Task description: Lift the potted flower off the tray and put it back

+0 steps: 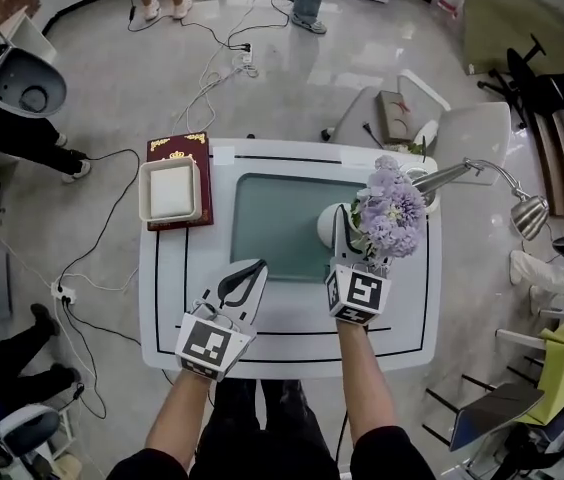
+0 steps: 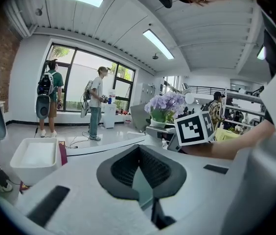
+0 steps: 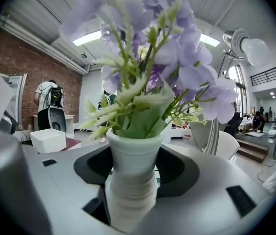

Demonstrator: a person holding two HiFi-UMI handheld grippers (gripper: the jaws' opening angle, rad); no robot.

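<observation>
The potted flower stands at the 3 o'clock edge of the grey-green panel set into the white desk. Its pale ribbed pot is upright, and the lilac blooms and green leaves spread over the rim toward 2 o'clock. The right gripper reaches in from 5 o'clock, its marker cube just behind the pot. Its own view shows the jaws wide apart with the pot between them. The dark pads flank the neck and belly on both sides, with a strip of shadow visible between the pot and the pad to its left, so they sit astride the pot rather than clamped on it. Whether the pot's base rests on the panel or is clear of it cannot be made out. The left gripper lies low over the desk at 7 o'clock, pointing toward 1 o'clock at the panel's near edge, well apart from the flower. Its jaws are together at the tips with nothing in them, leaving only a thin slit further back through which the green panel shows. At the desk's 10 o'clock corner a white square basin sits on a dark red book. At 2 o'clock a metal desk lamp arches off past the flower. Cables trail across the pale floor beyond 12 o'clock. In the left gripper view two people stand by the far windows.
</observation>
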